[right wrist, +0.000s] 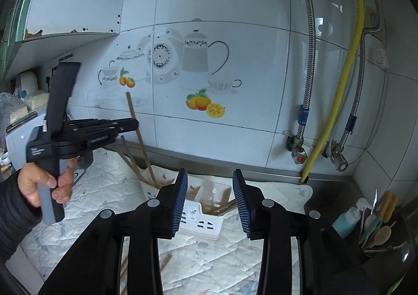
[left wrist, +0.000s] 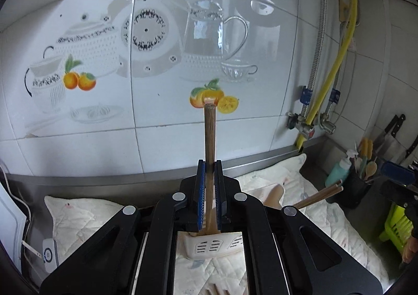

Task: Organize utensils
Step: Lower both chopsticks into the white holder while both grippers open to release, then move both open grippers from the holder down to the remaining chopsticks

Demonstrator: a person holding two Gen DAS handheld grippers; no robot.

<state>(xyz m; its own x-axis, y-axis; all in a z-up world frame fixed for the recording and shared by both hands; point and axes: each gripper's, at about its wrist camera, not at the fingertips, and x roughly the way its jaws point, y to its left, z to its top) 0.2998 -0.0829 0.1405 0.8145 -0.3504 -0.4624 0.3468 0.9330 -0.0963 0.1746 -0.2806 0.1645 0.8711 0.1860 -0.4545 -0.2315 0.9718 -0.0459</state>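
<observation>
My left gripper [left wrist: 209,164] was clamped on a single brown chopstick [left wrist: 209,132], pads pressed against its shaft partway up, the stick standing nearly upright with its blunt end toward the wall tiles. I judged the upright hold deliberate: it lets the lower end drop straight into the white slotted holder [right wrist: 201,219], which is where the utensils belong. In the right wrist view, the same left gripper [right wrist: 130,125] sat to the left of the holder and above it, with the chopstick's lower end running down into the holder's left end. Whether it had touched bottom I could not tell.

My right gripper [right wrist: 210,200] stood with jaws apart and nothing between the pads; the holder lay just beyond them. It was free for the next pick.

The holder rested on a quilted white mat [right wrist: 104,190] on the counter. More chopsticks [right wrist: 224,206] leaned inside the holder's right part. Loose sticks [right wrist: 164,262] lay on the mat in front of the holder, still to be gathered.

Well to the right of the holder, in the corner, a dark cup held spoons [right wrist: 381,234] beside a teal bottle [right wrist: 344,221]. Behind the holder, pipes and a yellow hose [right wrist: 339,101] ran down the wall.

Obstruction: the sticks already leaning in the holder crowd its mouth, so insertion may snag.
</observation>
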